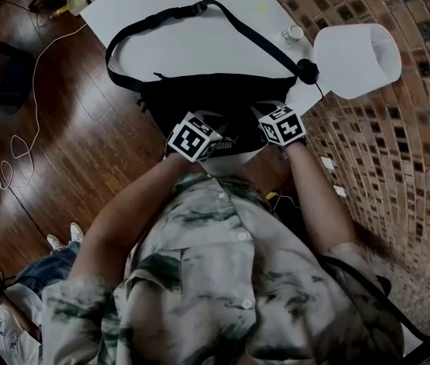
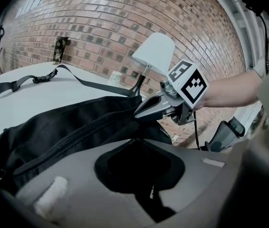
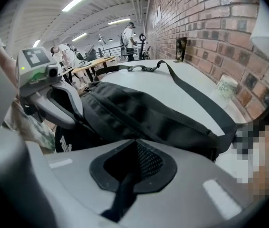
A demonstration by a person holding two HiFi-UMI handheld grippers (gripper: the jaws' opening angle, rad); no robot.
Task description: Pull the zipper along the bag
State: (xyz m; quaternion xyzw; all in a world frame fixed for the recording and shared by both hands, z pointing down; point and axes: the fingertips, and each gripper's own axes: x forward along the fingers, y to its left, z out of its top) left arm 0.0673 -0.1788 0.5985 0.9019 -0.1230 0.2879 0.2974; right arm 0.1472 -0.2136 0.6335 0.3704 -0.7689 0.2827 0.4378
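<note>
Two tongs work the bag (image 1: pixel 215 97) on the table (image 1: pixel 177 29): left tongs (image 2: pixel 139 144) pinch its fabric to brace it, right tongs (image 3: pixel 134 144) pinch a black tab (image 3: pixel 121 196), probably the zipper pull

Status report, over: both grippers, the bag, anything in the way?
Left gripper shut on bag edge. Right gripper shut on black pull strap. Bag flat on table; lamp close beside its right end.

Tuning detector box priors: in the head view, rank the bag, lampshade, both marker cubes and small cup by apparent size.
1. black bag
2. lampshade
3. left marker cube and right marker cube: look alike, not ranked
4. small cup
</note>
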